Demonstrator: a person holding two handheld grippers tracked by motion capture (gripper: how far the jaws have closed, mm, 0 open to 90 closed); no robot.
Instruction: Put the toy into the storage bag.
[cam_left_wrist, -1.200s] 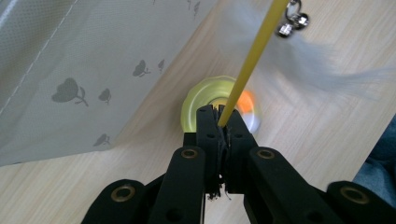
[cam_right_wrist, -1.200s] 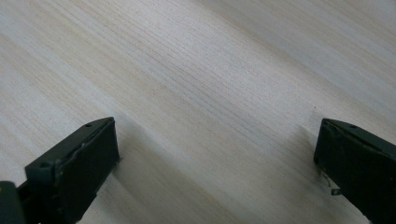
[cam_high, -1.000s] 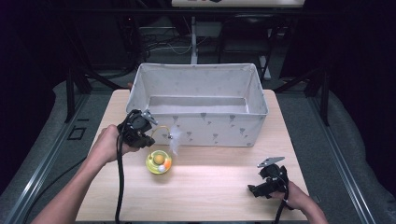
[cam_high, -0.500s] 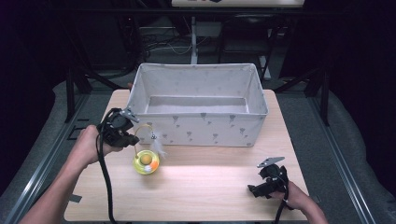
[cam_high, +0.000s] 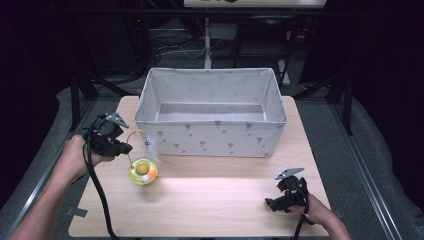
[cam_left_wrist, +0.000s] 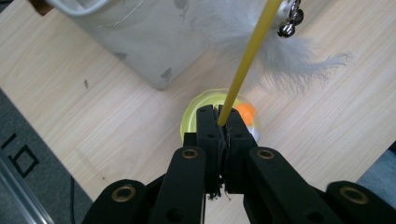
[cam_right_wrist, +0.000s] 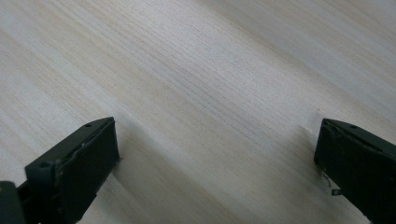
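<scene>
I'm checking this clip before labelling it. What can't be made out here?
- High view: the front of the fabric box floor, hidden by its front wall.
- Left gripper view: part of the yellow toy base, behind the left gripper.
- Left gripper view: the feather top, cut off by the edge.

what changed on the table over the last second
The left gripper, shut on the yellow wand of the cat toy, has carried it leftward along the front of the fabric box, away from the box's middle toward its left corner. The right gripper stayed open and resting low on the table; the box did not move.
</scene>
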